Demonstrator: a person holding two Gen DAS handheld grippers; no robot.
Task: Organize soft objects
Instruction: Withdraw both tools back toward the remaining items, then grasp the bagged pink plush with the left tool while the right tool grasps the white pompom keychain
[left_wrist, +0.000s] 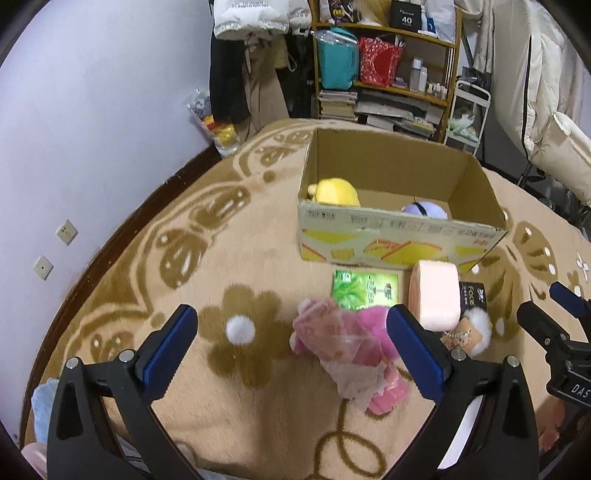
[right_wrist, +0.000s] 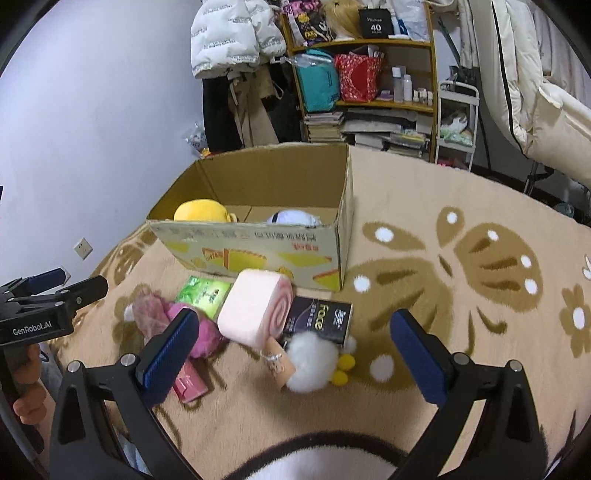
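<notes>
Both claws released and empty: left gripper (left_wrist: 291, 339) hovers over the pink plush (left_wrist: 347, 343), near-left of the cardboard box (left_wrist: 399, 240), looks light, squashy, with slippery plastic wrap, so I'd pinch the fuzzy body mid-section; right gripper (right_wrist: 295, 345) sits over the white fluffy toy (right_wrist: 310, 365).

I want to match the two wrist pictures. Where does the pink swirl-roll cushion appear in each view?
Left wrist view: the pink swirl-roll cushion is right of centre, just before the cardboard box, above the right finger.
Right wrist view: the cushion is near the centre, its swirl end facing right, beside the black Face tissue pack.
Shared landmark: the cardboard box with the yellow plush inside.
</notes>
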